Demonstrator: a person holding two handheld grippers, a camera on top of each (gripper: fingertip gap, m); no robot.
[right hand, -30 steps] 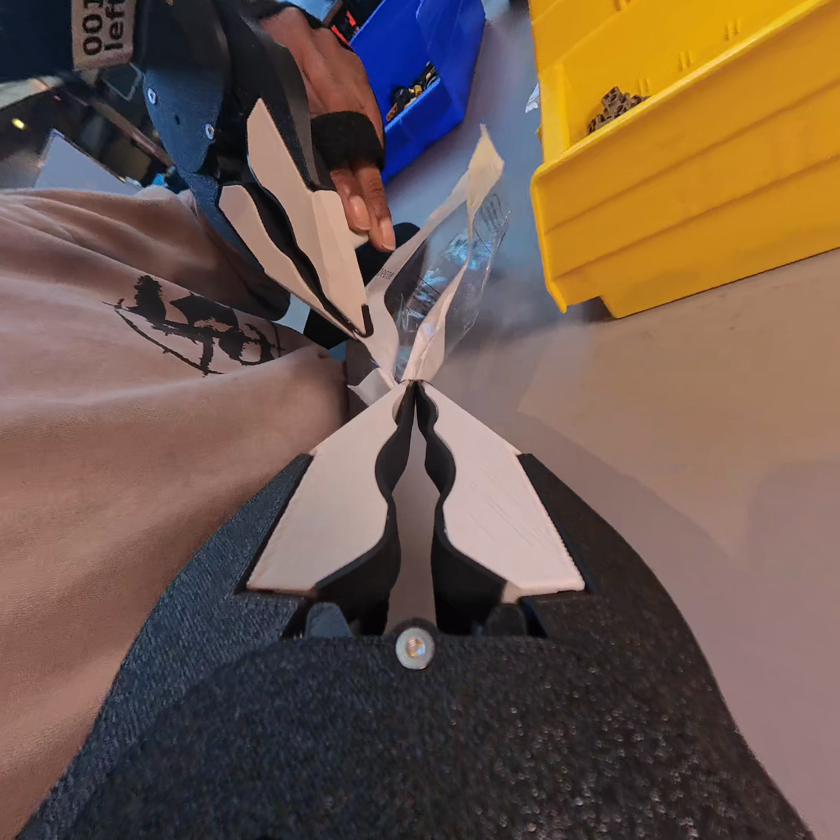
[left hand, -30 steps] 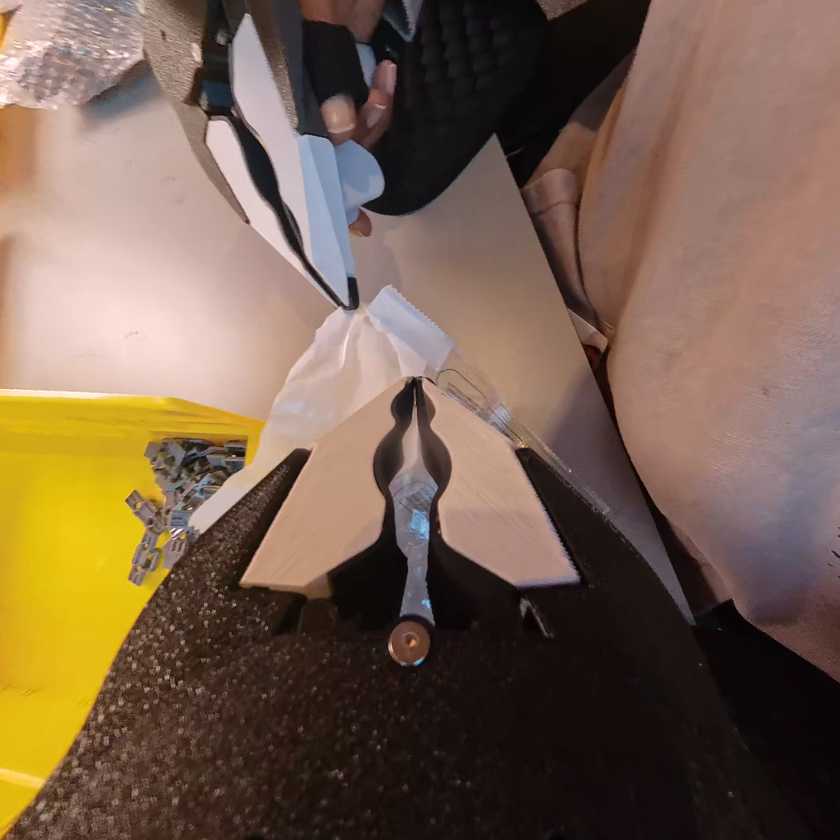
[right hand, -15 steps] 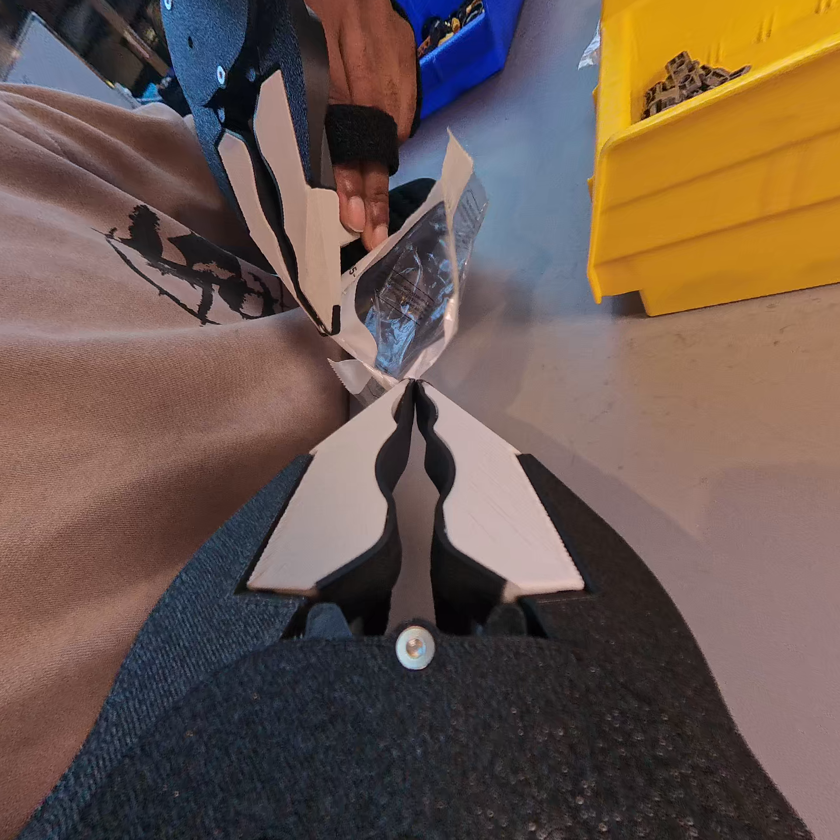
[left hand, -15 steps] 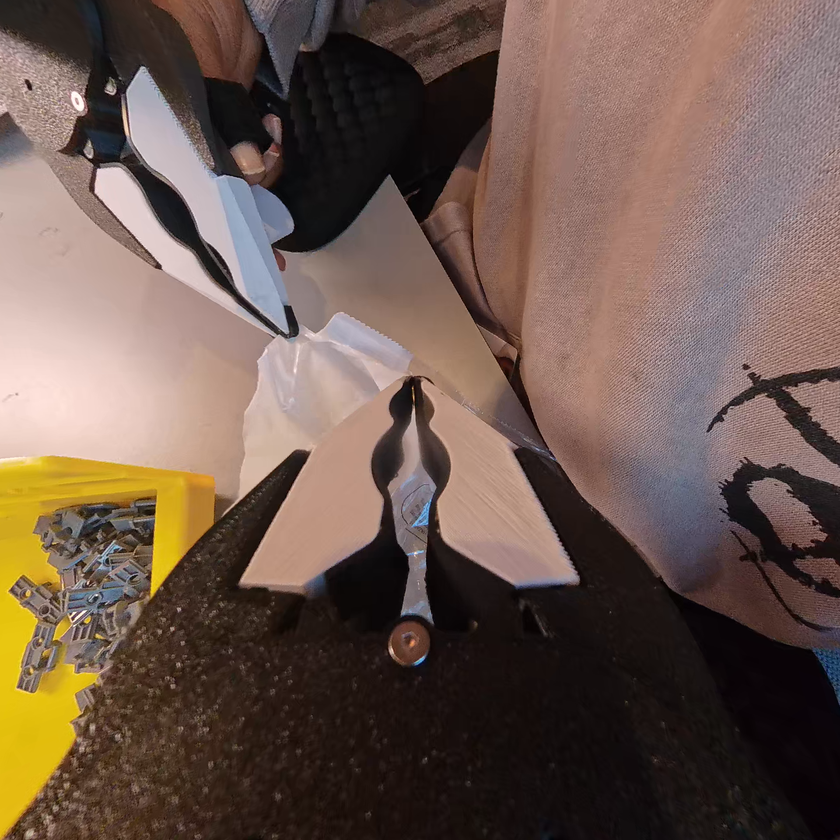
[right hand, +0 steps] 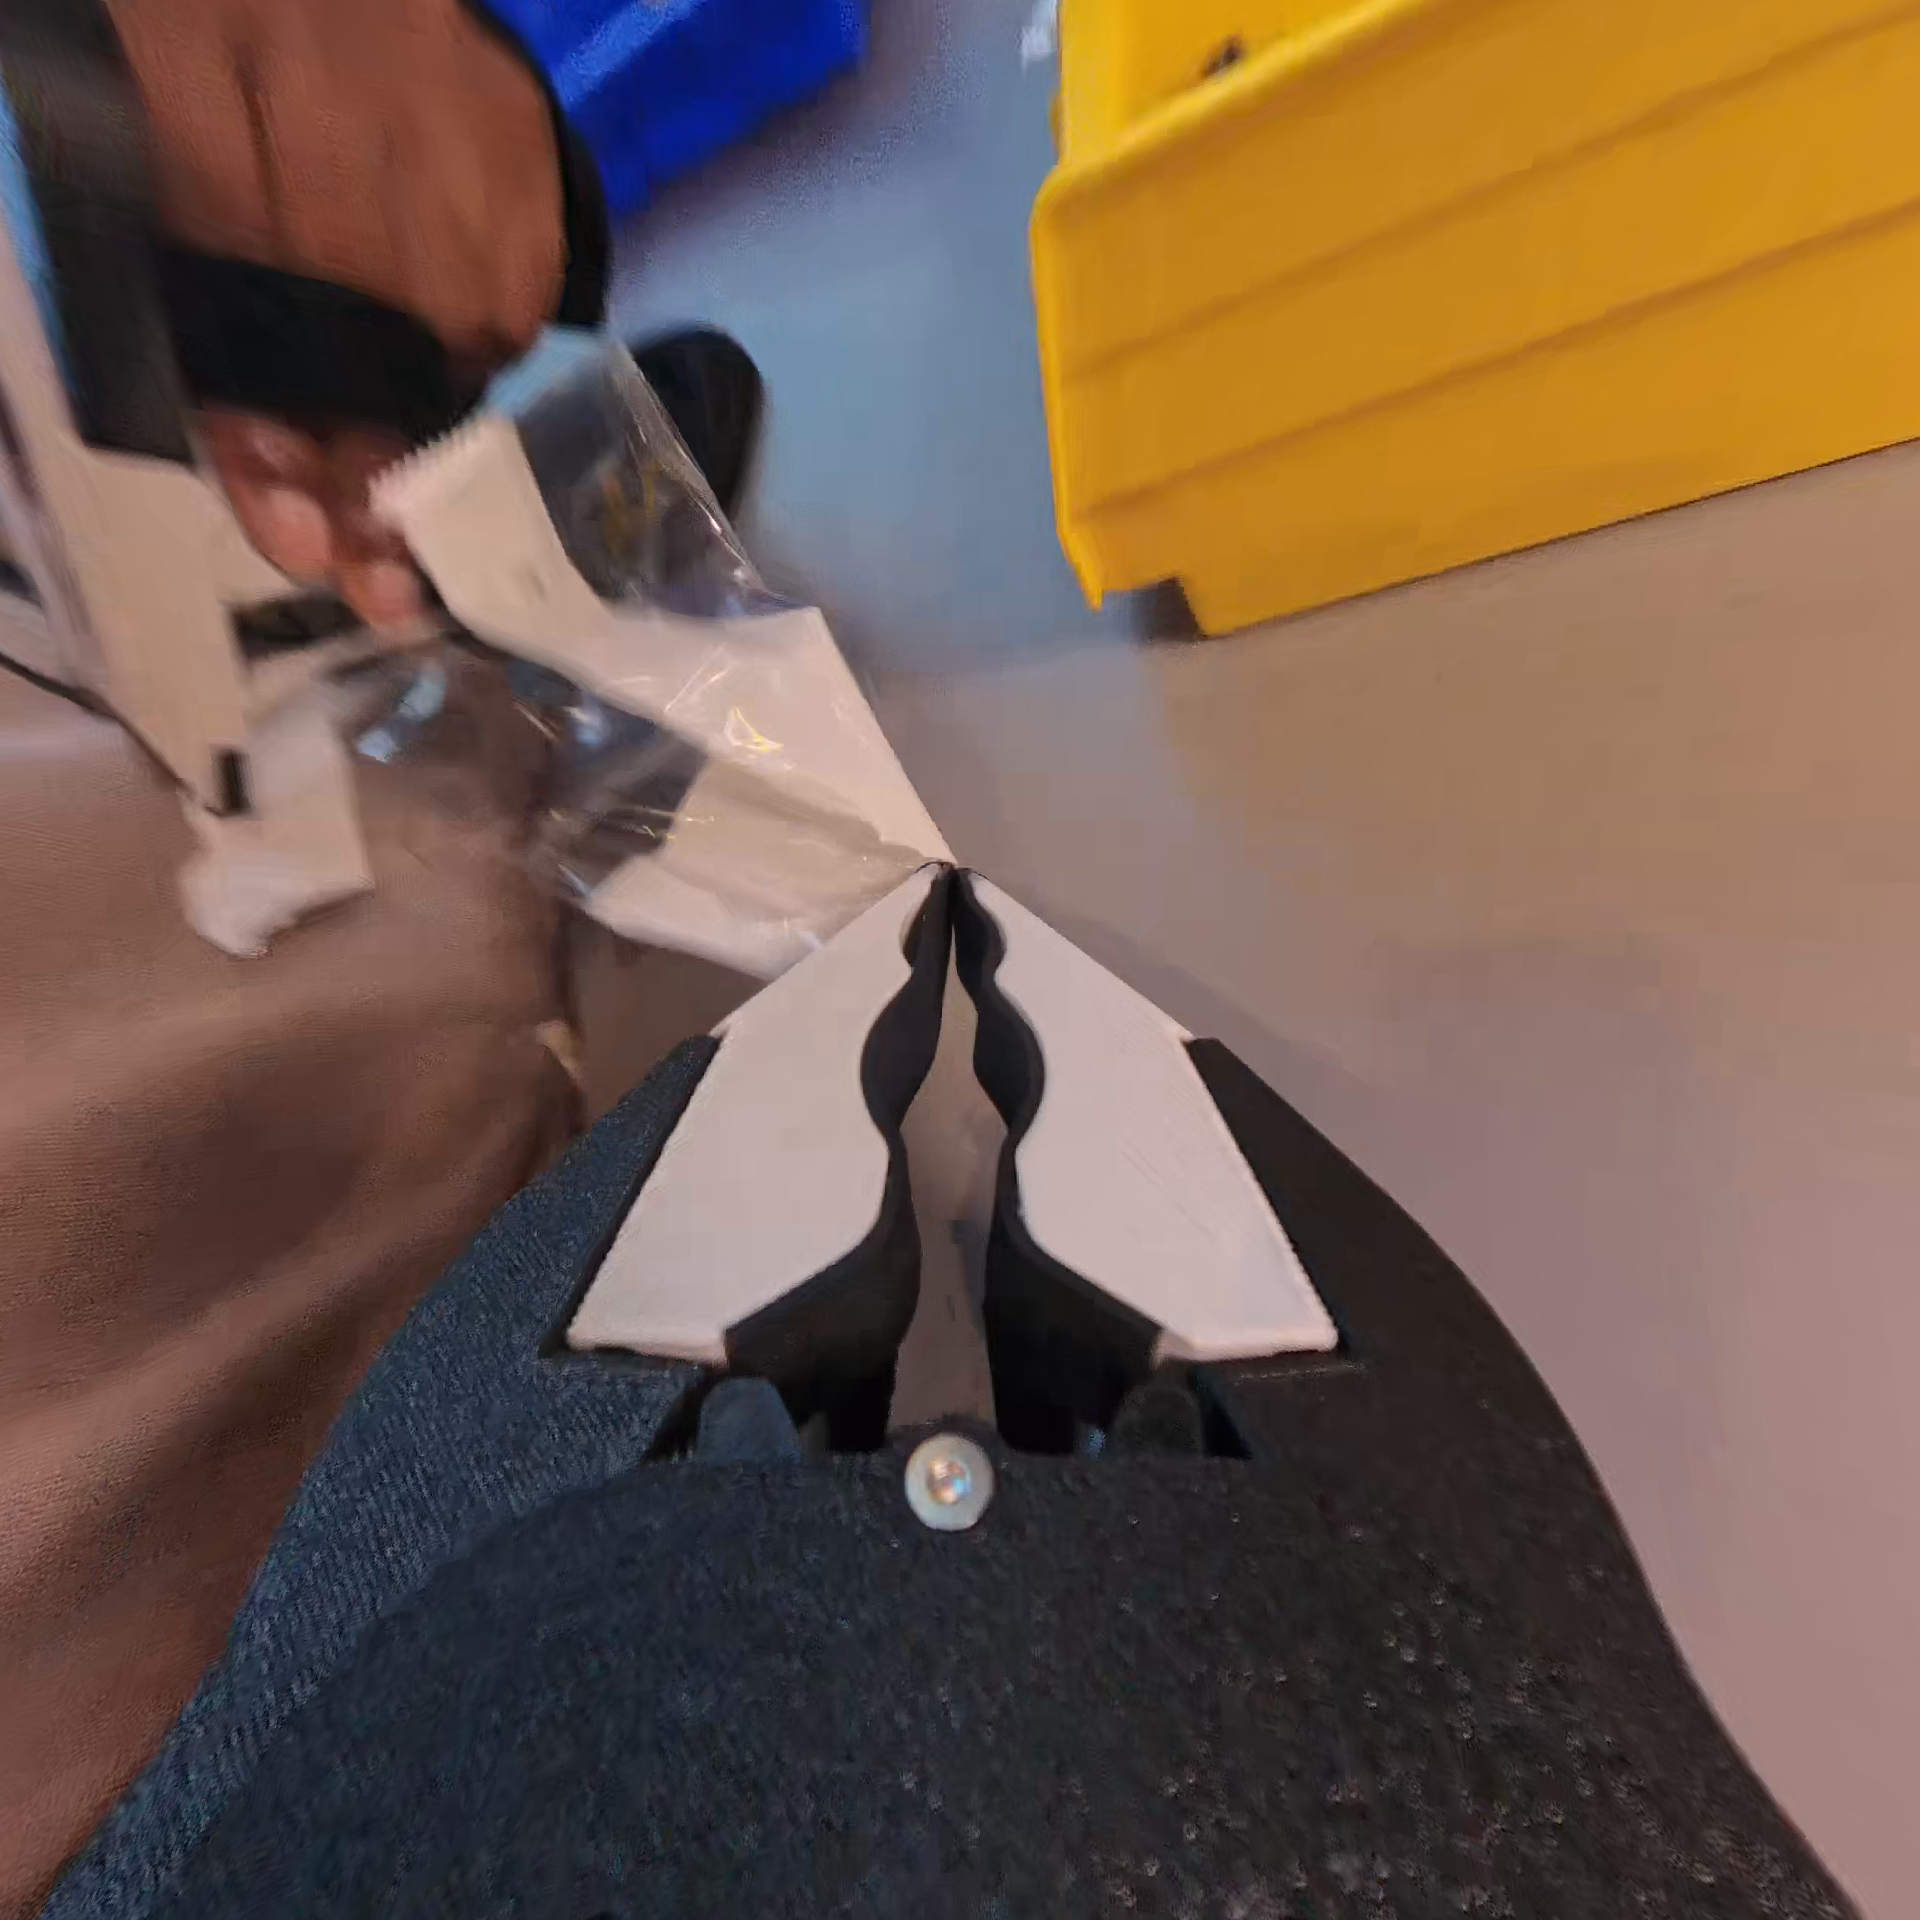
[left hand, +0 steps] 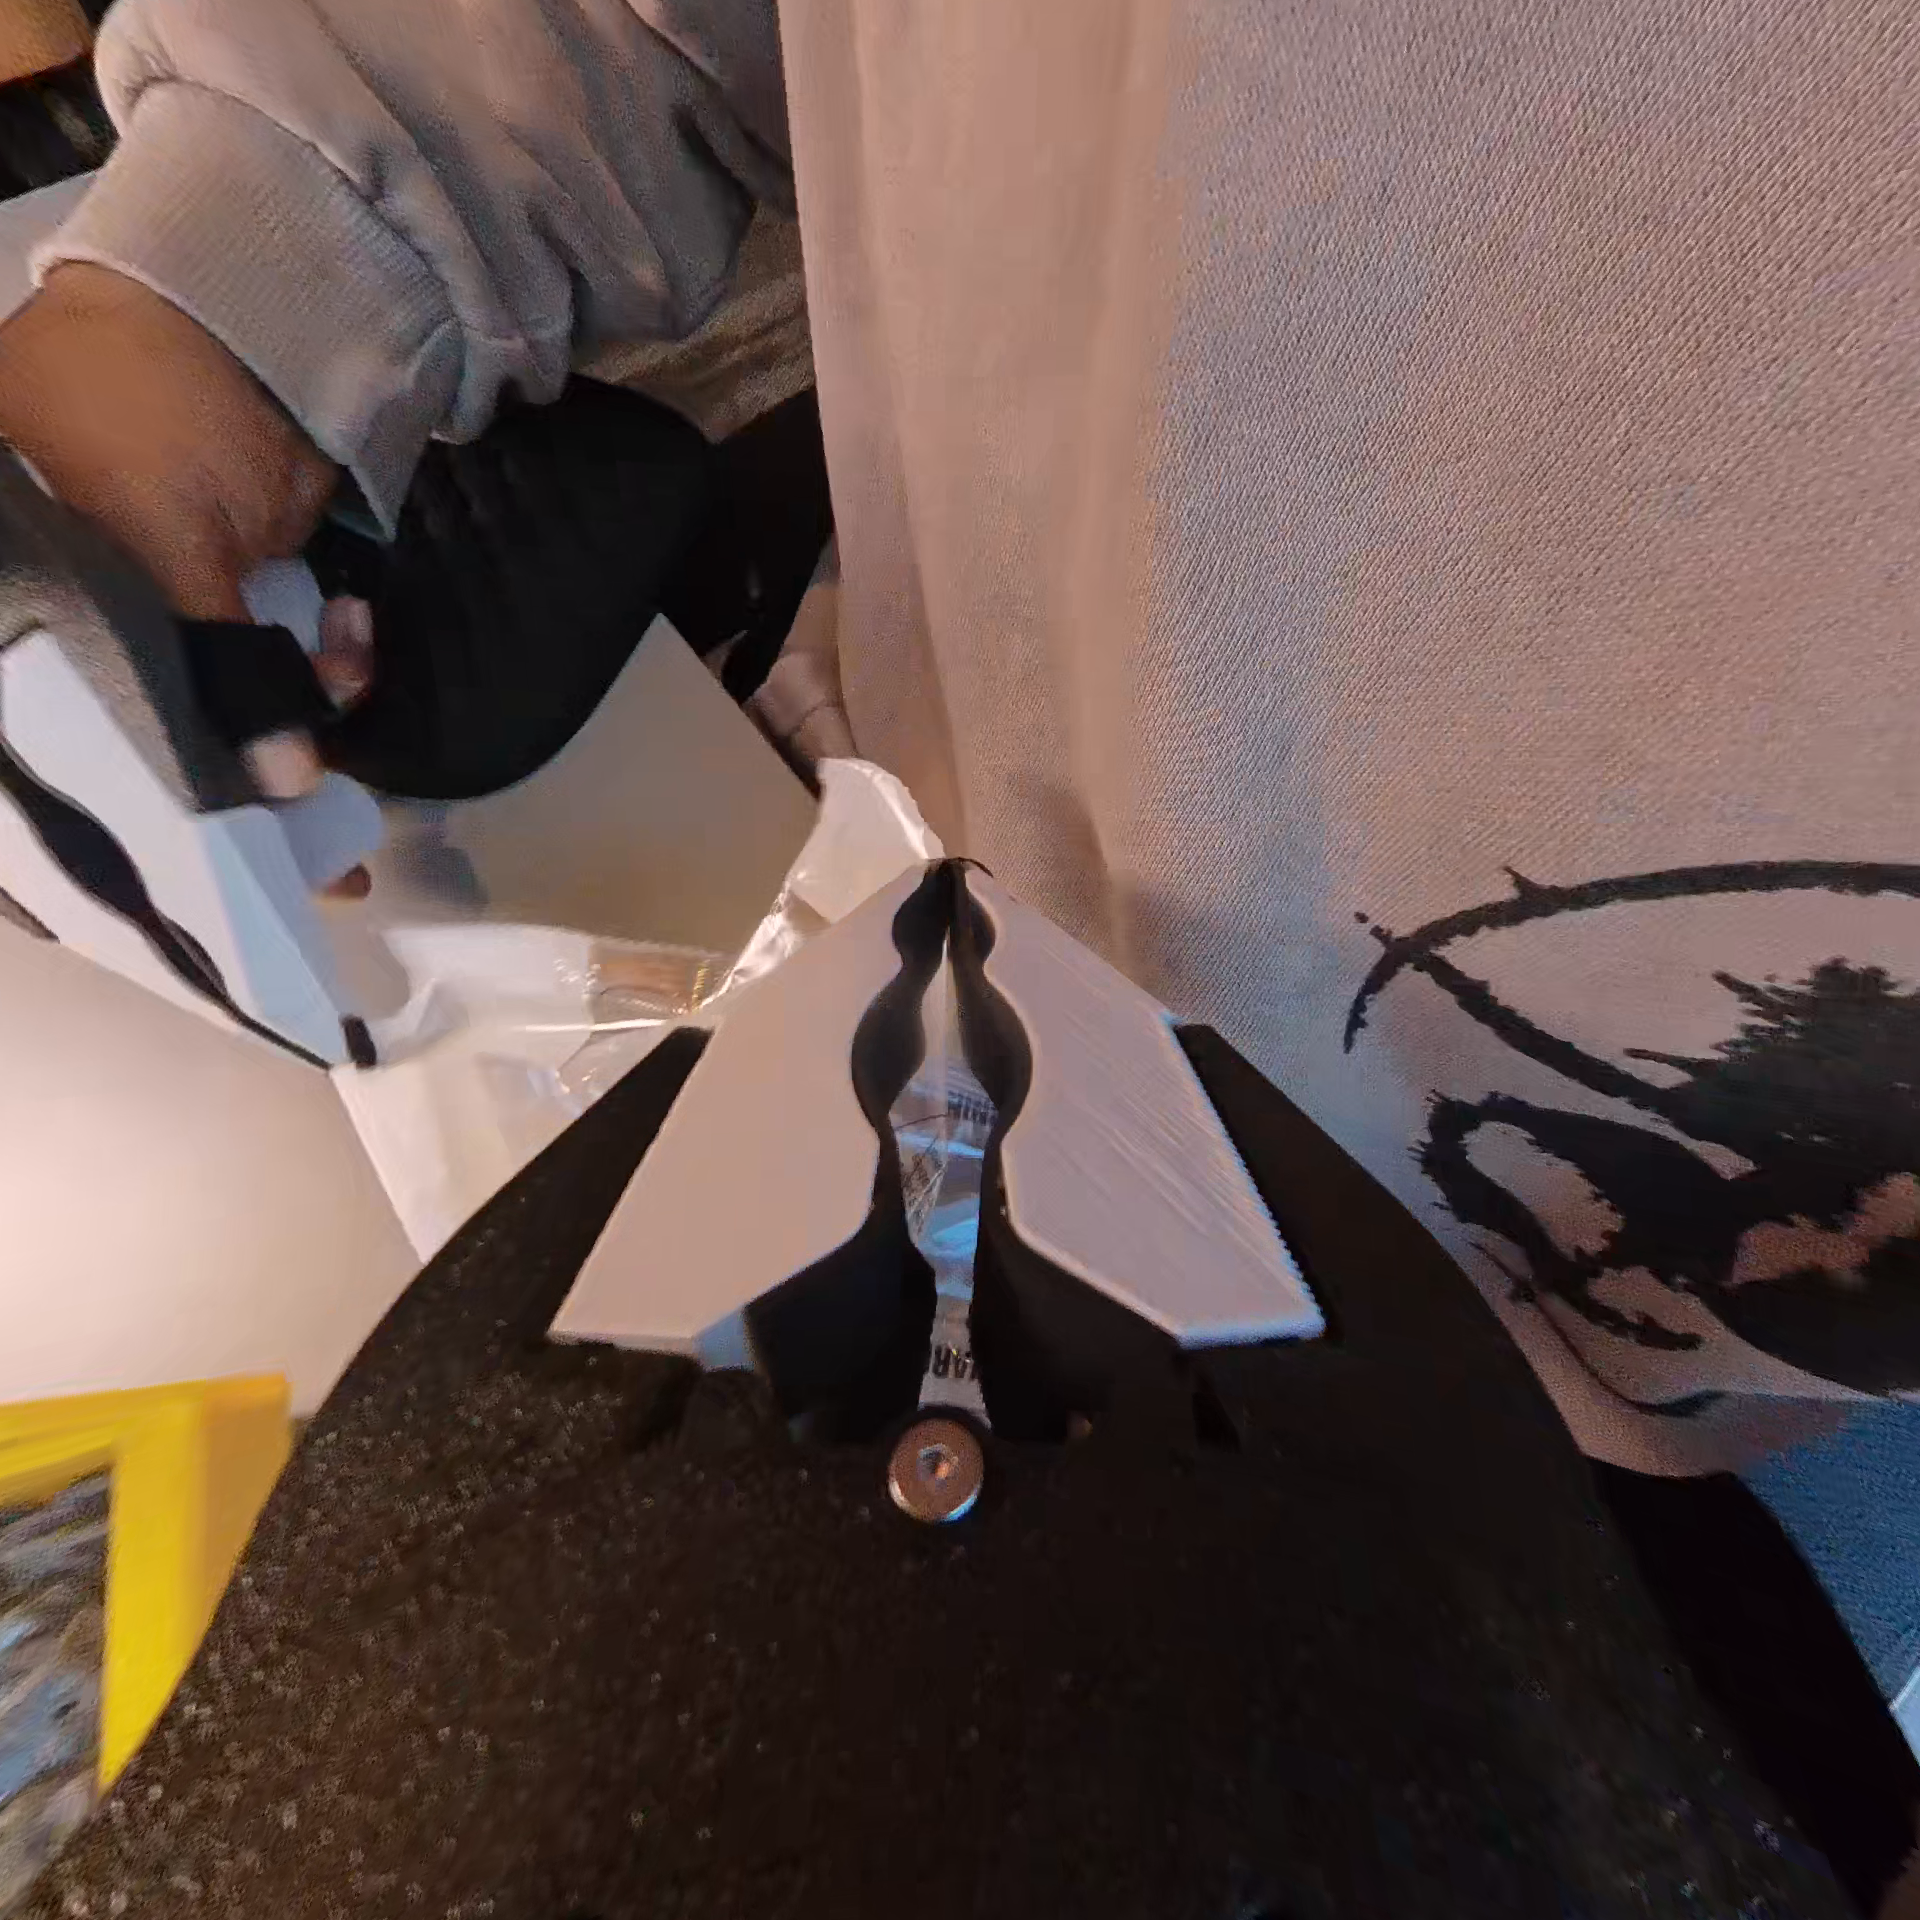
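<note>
- My left camera sits right behind the left gripper (left hand: 951,883). It looks along the fingers toward the table edge (left hand: 665,831) and the person's shirt (left hand: 1455,520), very close.
- My right camera sits behind the right gripper (right hand: 951,883). It looks across the table toward the yellow bin (right hand: 1455,364).
- Both see the plastic bag (right hand: 727,748) and each other's gripper.

Left gripper (left hand: 951,883): grainy black body, two white ribbed wedge fingers w/ wavy black inner pads, one silver screw (left hand: 934,1473) on the body just behind the fingers. Right gripper (right hand: 951,883): same build, pale screw (right hand: 948,1484) behind its fingers too. Person wears a beige sweatshirt (left hand: 1351,520) w/ black brush-style print, grey ribbed-cuff sleeve (left hand: 343,229) left of the sweatshirt, black finger strap (left hand: 249,675) below the cuff.
</note>
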